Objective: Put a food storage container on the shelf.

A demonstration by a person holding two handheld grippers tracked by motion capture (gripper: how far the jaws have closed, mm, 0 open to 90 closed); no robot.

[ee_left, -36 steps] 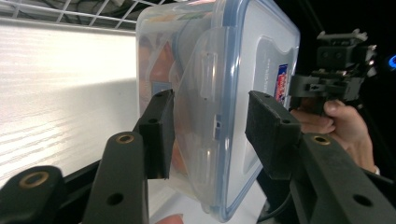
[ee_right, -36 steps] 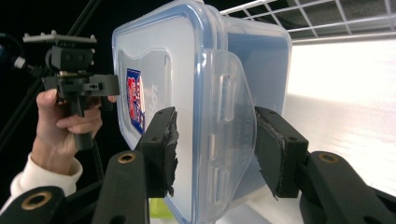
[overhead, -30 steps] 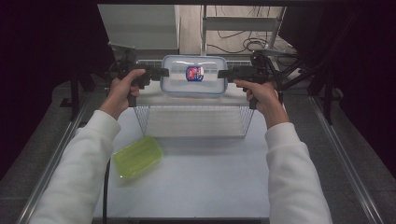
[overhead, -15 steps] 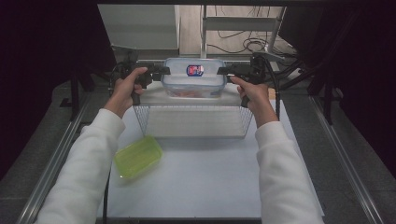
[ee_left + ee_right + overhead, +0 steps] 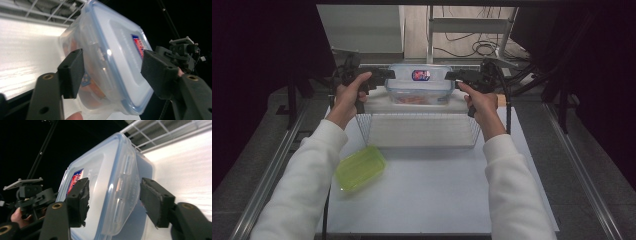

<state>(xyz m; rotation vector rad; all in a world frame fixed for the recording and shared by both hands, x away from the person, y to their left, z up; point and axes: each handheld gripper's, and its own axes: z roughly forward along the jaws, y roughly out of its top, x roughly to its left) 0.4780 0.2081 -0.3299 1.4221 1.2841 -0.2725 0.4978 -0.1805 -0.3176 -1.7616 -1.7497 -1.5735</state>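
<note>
Just released, lidded container (image 5: 420, 85) between opening jaws of left gripper (image 5: 384, 75) and right gripper (image 5: 454, 75), pads clear, orange contents blurred

A white table (image 5: 432, 200) carries the things. A wire basket (image 5: 417, 131) stands on it in the middle. Behind the basket, at the far edge, sits a clear lidded container (image 5: 419, 85). A green lid (image 5: 360, 167) lies near left.

container lid sticker (image 5: 420, 75), lettering unreadable
</note>
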